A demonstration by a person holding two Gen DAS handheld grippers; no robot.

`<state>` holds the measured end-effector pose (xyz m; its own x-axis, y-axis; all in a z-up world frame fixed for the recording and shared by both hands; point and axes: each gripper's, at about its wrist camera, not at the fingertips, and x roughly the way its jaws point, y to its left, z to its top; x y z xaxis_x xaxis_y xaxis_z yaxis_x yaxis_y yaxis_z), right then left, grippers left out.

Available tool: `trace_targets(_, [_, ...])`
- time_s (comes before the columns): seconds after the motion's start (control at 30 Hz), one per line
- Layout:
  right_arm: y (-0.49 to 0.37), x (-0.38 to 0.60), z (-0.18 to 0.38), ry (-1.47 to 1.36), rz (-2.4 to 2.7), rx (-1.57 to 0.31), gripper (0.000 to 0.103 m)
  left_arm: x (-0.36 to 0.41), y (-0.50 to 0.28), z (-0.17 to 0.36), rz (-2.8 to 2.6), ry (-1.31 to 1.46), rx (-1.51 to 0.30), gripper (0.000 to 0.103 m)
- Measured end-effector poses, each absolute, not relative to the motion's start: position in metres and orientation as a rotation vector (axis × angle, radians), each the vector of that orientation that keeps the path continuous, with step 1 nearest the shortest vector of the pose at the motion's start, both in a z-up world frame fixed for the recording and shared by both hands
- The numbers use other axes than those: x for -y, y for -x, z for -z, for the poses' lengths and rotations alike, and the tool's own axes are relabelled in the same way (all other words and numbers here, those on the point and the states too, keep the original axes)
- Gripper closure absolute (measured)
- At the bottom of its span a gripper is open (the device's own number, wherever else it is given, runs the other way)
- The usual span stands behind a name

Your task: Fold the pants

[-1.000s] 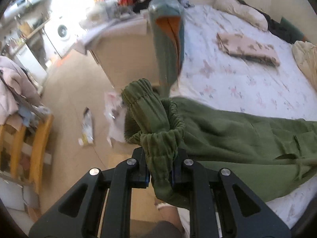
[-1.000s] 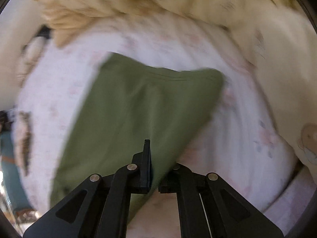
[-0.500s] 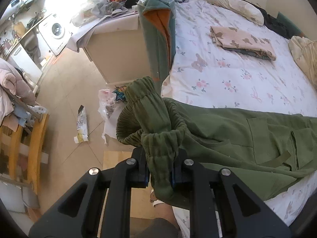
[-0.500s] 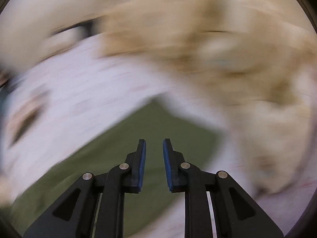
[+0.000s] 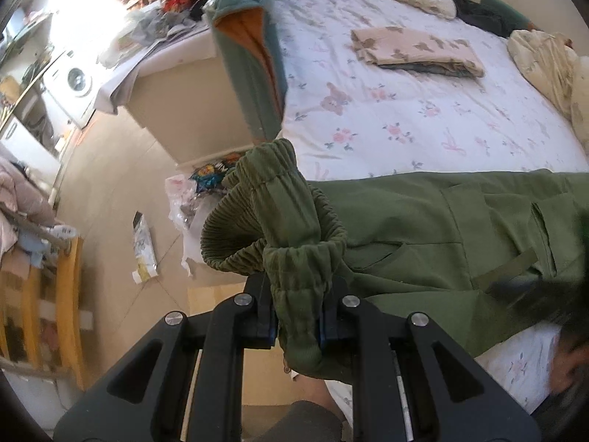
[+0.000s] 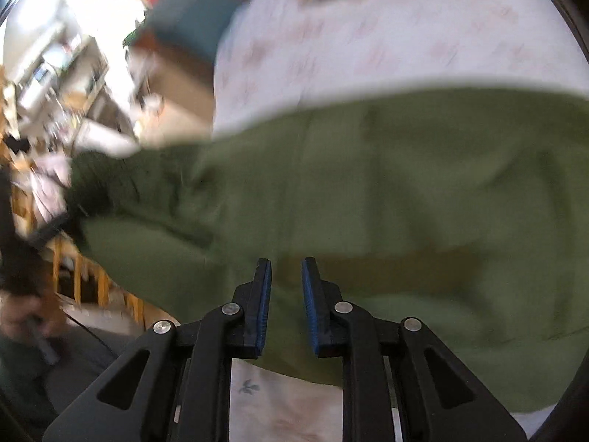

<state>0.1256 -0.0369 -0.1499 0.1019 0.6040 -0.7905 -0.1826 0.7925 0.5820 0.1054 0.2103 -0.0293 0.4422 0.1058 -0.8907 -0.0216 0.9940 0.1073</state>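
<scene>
Green pants point(image 5: 423, 228) pinched by left tool point(image 5: 296, 316); right tool point(image 6: 286, 280) parted.

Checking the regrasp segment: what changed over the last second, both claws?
The right claw let go of the green pants: a second ago it pinched the fabric edge, now it is open with nothing between its jaws, and its view has swung from the far bedding toward the pants and room. The left claw is unchanged, clamped on the bunched waistband. The pants lie on the floral bed sheet as before.

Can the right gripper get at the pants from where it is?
Probably yes: the right gripper is open right over the green pants, nothing between them, though the view is blurred.
</scene>
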Motion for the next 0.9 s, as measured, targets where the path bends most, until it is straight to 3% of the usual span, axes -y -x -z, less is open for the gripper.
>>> trace_targets(0.2, [-0.107,0.002,0.196,-0.264,-0.573,-1.42,0.09,-0.18,-0.101,0.018,0.093,-0.089,-1.063,0.091])
trace_targets(0.37, [-0.106,0.043,0.163,-0.321,-0.606,-1.363,0.087,-0.167,-0.103,0.007,0.09,-0.098,-1.015,0.091])
trace_targets(0.57, [-0.106,0.173,0.112,-0.4,-0.498,-1.253,0.082,-0.142,-0.084,-0.02,0.083,-0.189,-0.883,0.091])
trace_targets(0.63, [-0.101,0.214,0.104,-0.436,-0.433,-1.221,0.072,-0.123,-0.079,-0.03,0.08,-0.204,-0.854,0.091])
trace_targets(0.7, [-0.098,0.257,0.1,-0.487,-0.354,-1.196,0.036,-0.098,-0.076,-0.039,0.082,-0.218,-0.835,0.091])
trace_targets(0.77, [-0.093,0.291,0.096,-0.53,-0.306,-1.157,0.023,-0.066,-0.074,-0.042,0.089,-0.268,-0.82,0.091])
trace_targets(0.9, [-0.07,0.353,0.087,-0.656,-0.213,-1.065,0.023,0.01,-0.068,-0.03,0.136,-0.387,-0.795,0.091])
